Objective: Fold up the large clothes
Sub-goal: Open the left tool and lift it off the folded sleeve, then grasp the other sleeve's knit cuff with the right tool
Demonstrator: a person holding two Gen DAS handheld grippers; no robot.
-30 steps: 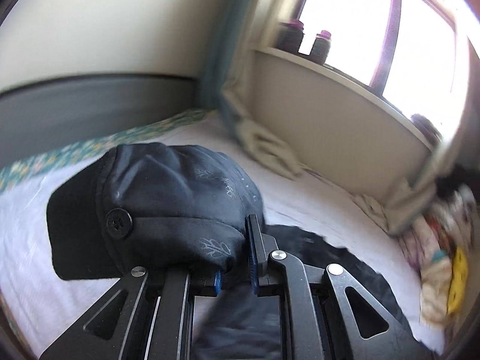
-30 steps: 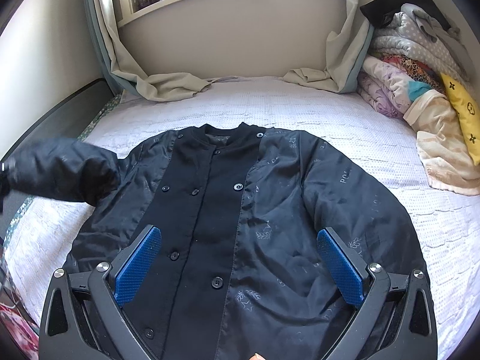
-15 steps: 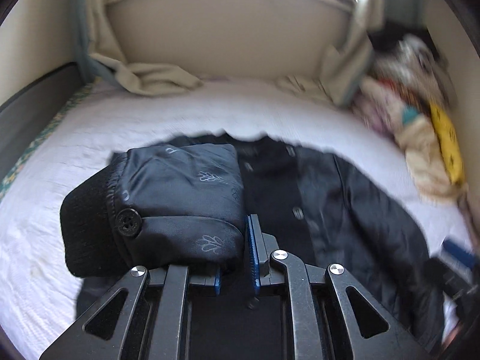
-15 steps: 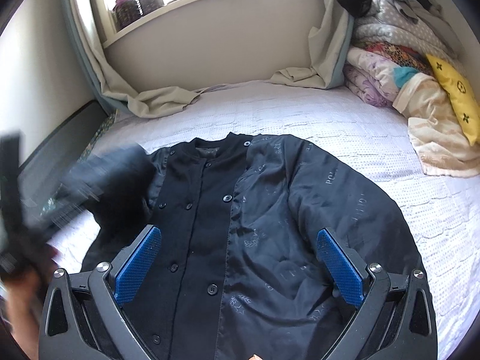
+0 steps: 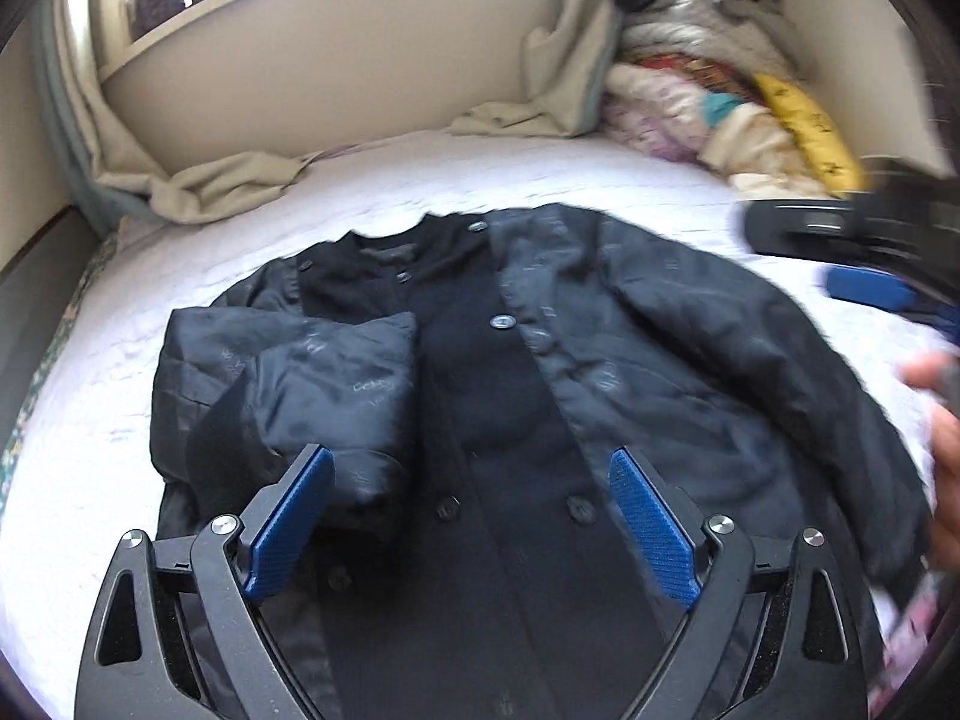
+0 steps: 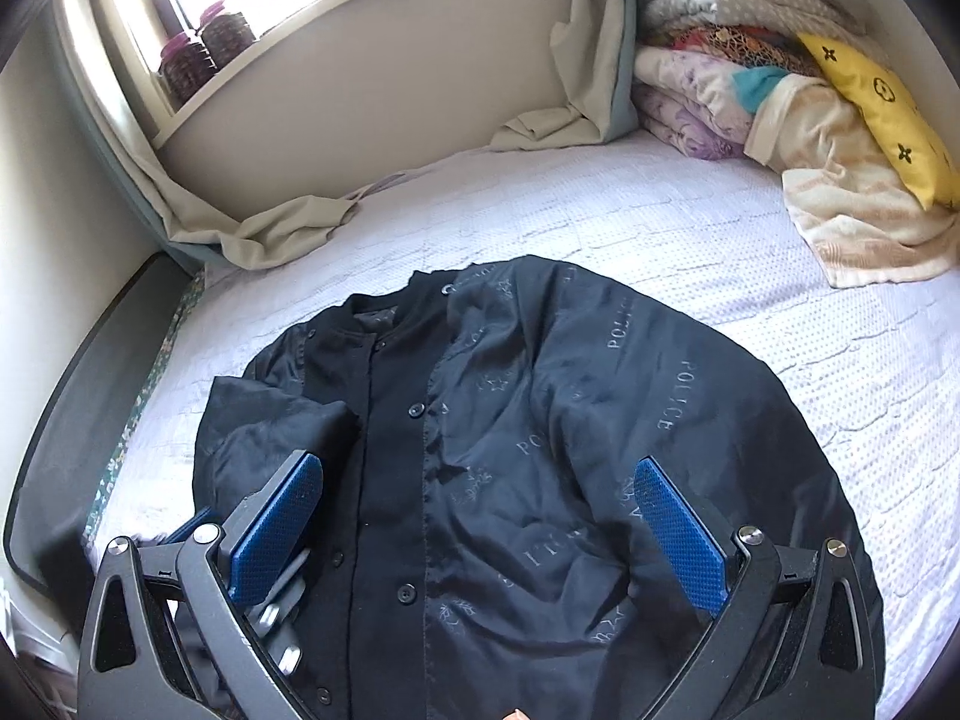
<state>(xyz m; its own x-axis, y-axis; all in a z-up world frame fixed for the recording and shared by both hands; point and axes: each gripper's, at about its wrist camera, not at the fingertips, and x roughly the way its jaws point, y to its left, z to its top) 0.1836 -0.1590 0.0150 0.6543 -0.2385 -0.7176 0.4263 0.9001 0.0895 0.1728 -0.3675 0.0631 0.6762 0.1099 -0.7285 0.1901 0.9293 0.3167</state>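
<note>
The black jacket is lying front-up on the white bed, with 1 sleeve folded in over the chest on the left side. The left hand-held gripper hangs low over the jacket's front, angled down along the button line, fingers spread wide and holding nothing. The right hand-held gripper hovers over the lower half the same way, jaws apart and empty. A pile of blankets sits in the far right corner, with curtains pooled by the wall.
</note>
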